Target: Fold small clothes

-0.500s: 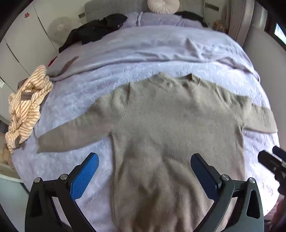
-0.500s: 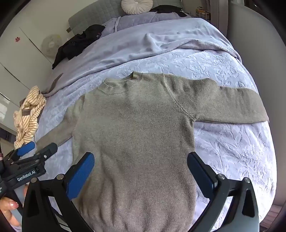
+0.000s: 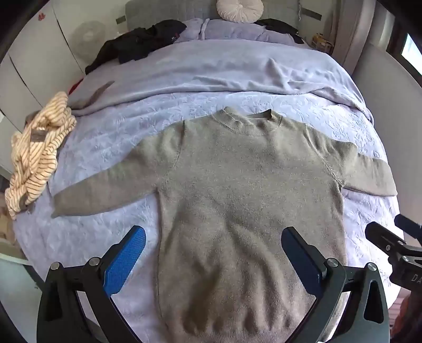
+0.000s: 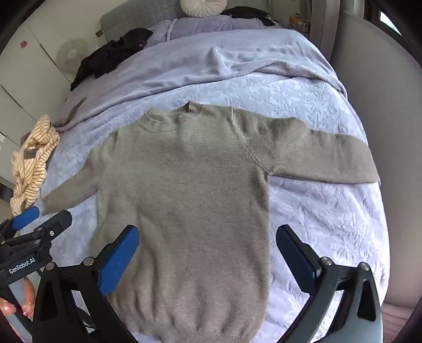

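Observation:
A grey-brown knit sweater (image 3: 245, 190) lies flat and face up on the lavender bed, collar away from me, both sleeves spread out to the sides. It also shows in the right wrist view (image 4: 184, 200). My left gripper (image 3: 213, 240) is open and empty, held above the sweater's lower left part. My right gripper (image 4: 208, 238) is open and empty, above the sweater's lower right part. The right gripper's fingers (image 3: 382, 237) show at the right edge of the left wrist view. The left gripper's fingers (image 4: 39, 219) show at the left of the right wrist view.
A cream striped garment (image 3: 39, 155) lies bunched at the bed's left edge. Dark clothes (image 3: 139, 44) and a round pillow (image 3: 240, 10) lie near the headboard. A rumpled lavender blanket (image 3: 237, 71) covers the far half. White cabinets stand left, a wall right.
Both grippers have shifted slightly toward the sweater's hem, staying open. The sweater has not moved.

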